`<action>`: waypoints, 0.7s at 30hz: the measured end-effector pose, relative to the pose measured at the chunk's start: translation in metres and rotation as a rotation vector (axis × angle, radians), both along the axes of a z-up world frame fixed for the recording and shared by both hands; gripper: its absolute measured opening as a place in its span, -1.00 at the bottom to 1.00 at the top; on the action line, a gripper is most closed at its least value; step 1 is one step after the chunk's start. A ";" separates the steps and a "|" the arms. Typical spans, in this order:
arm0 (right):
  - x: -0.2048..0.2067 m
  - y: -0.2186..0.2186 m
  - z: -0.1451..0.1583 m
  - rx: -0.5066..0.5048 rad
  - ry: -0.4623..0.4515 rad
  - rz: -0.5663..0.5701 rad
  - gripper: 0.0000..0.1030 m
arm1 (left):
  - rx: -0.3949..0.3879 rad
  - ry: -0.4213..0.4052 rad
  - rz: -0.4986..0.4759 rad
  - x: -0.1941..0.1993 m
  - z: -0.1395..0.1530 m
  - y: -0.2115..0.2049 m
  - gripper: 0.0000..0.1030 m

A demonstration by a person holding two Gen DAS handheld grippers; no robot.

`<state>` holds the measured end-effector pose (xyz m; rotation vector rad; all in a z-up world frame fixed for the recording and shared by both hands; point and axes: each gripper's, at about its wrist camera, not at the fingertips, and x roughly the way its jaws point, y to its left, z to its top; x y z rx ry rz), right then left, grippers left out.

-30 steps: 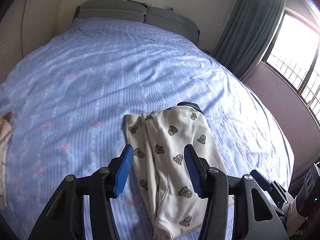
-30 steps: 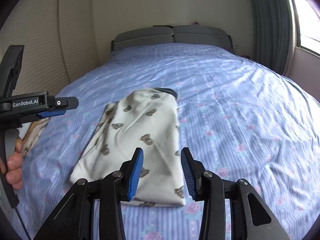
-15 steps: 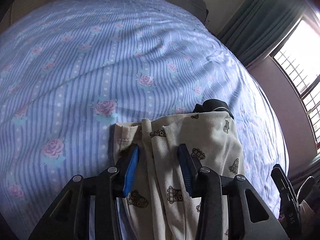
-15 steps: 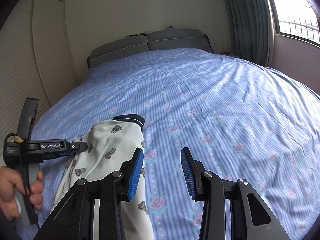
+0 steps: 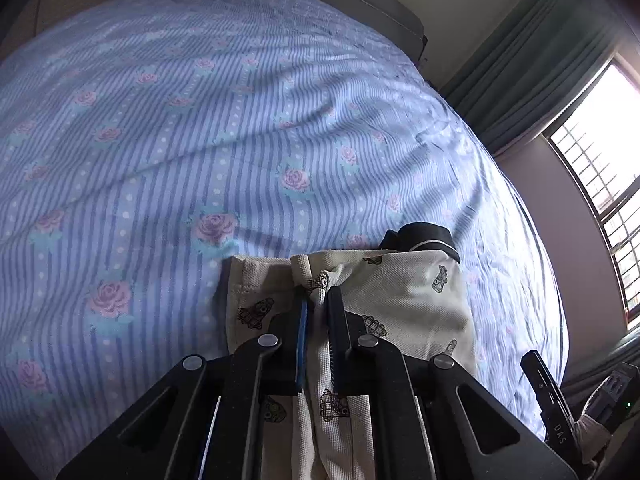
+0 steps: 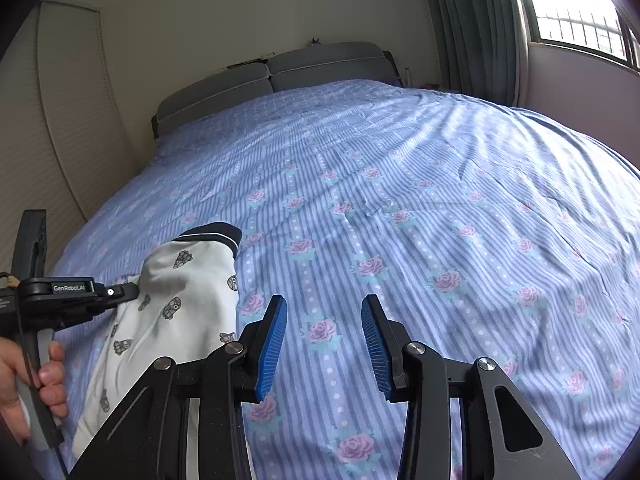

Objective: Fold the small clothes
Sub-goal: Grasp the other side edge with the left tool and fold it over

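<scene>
A small cream garment (image 5: 404, 296) with dark printed figures and a navy collar (image 5: 424, 236) lies partly folded on the bed. My left gripper (image 5: 318, 304) is shut on a bunched fold of it near its far left corner. In the right wrist view the garment (image 6: 180, 304) lies at the lower left, with the left gripper (image 6: 120, 292) against its left side. My right gripper (image 6: 324, 320) is open and empty over bare sheet, to the right of the garment.
The bed is covered by a blue striped sheet with pink roses (image 6: 400, 208). A grey headboard (image 6: 272, 76) stands at the far end. A curtain (image 6: 472, 28) and a window (image 6: 580, 12) are on the right, a wardrobe wall (image 6: 68, 120) on the left.
My left gripper came down onto the garment's far left part and shut on a fold of it. My right gripper moved right, off the garment, and stayed open.
</scene>
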<state>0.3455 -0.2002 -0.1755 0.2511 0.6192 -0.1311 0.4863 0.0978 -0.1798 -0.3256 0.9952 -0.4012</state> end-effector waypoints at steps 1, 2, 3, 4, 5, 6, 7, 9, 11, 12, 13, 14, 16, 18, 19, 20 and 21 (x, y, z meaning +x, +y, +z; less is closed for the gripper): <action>0.001 -0.001 0.001 -0.002 -0.003 0.000 -0.22 | 0.016 -0.018 0.007 -0.003 0.006 0.001 -0.80; 0.000 0.000 0.002 -0.002 -0.006 0.002 -0.22 | 0.024 -0.035 0.013 -0.007 0.013 0.003 -0.80; -0.001 0.000 0.004 0.000 -0.009 0.005 -0.22 | 0.028 -0.049 0.019 -0.009 0.020 0.005 -0.80; -0.001 0.001 0.006 0.001 -0.013 0.007 -0.22 | 0.031 -0.063 0.027 -0.012 0.026 0.009 -0.80; -0.001 0.001 0.007 0.003 -0.017 0.011 -0.22 | 0.036 -0.075 0.036 -0.016 0.031 0.013 -0.80; -0.001 0.003 0.008 0.004 -0.020 0.017 -0.22 | 0.042 -0.082 0.043 -0.018 0.035 0.016 -0.80; -0.001 0.006 0.009 0.003 -0.024 0.024 -0.22 | 0.047 -0.081 0.046 -0.019 0.036 0.020 -0.80; -0.001 0.011 0.011 -0.003 -0.026 0.037 -0.22 | 0.077 -0.065 0.030 -0.015 0.029 0.019 -0.79; -0.001 0.018 0.010 -0.011 -0.024 0.052 -0.22 | 0.100 -0.040 0.022 -0.009 0.015 0.017 -0.79; -0.001 0.020 0.010 -0.014 -0.020 0.058 -0.22 | 0.103 -0.026 0.023 -0.006 0.008 0.017 -0.79; -0.002 0.022 0.010 -0.016 -0.019 0.065 -0.22 | 0.098 -0.017 0.024 -0.006 0.004 0.016 -0.79; -0.003 0.023 0.010 -0.021 -0.018 0.070 -0.22 | 0.095 -0.020 0.023 -0.006 0.002 0.015 -0.77; -0.004 0.024 0.010 -0.037 -0.018 0.080 -0.22 | 0.109 -0.047 0.011 -0.014 0.006 0.012 -0.70; -0.005 0.024 0.009 -0.047 -0.013 0.089 -0.22 | 0.131 -0.067 0.000 -0.026 0.011 0.010 -0.32; -0.006 0.023 0.009 -0.045 -0.008 0.094 -0.22 | 0.140 -0.075 -0.004 -0.033 0.013 0.010 -0.27; -0.007 0.022 0.009 -0.041 -0.004 0.099 -0.22 | 0.149 -0.081 -0.004 -0.043 0.015 0.011 -0.26; -0.010 0.021 0.009 -0.039 -0.002 0.104 -0.22 | 0.155 -0.082 -0.003 -0.054 0.017 0.013 -0.26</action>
